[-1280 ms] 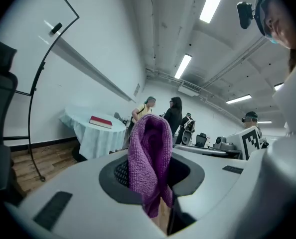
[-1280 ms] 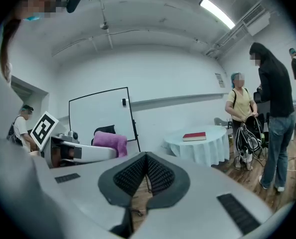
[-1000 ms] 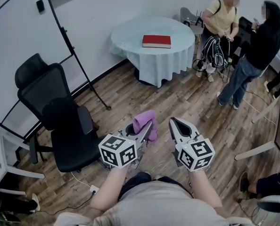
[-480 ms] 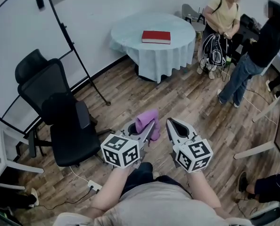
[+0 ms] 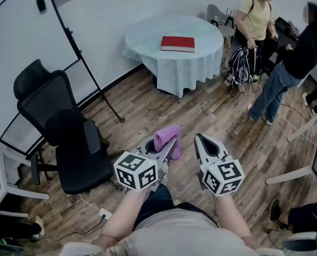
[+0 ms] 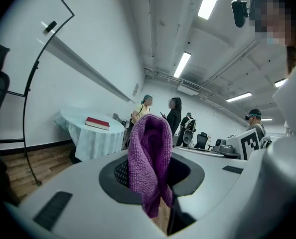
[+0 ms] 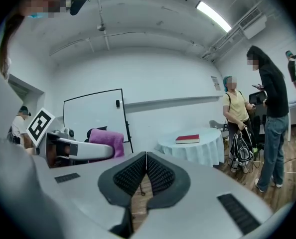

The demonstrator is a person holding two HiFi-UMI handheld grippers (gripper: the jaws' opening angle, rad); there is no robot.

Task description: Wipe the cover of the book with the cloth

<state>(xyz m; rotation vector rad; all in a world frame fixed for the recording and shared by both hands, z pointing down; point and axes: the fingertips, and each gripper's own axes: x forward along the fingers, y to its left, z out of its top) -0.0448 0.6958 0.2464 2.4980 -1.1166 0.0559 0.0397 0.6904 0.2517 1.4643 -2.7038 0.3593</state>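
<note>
A red book (image 5: pixel 177 44) lies flat on a round table (image 5: pixel 148 41) with a pale cloth, across the room from me. The left gripper view shows the same book (image 6: pixel 97 123) far off at the left, and the right gripper view has the book (image 7: pixel 187 139) right of centre. My left gripper (image 5: pixel 172 139) is shut on a purple cloth (image 5: pixel 167 138), which hangs folded between the jaws, purple cloth (image 6: pixel 149 161). My right gripper (image 5: pixel 197 137) is shut with nothing in it, held beside the left one above the wooden floor.
A black office chair (image 5: pixel 68 137) stands close at my left. A whiteboard stand (image 5: pixel 89 68) leans between the chair and the table. Two people (image 5: pixel 257 25) stand right of the table with a bag (image 5: pixel 244 63). A white desk edge (image 5: pixel 302 137) is at far right.
The view has shifted slightly; both grippers hold the same pose, with the cloth still in the left one. The people by the table have moved a little.
</note>
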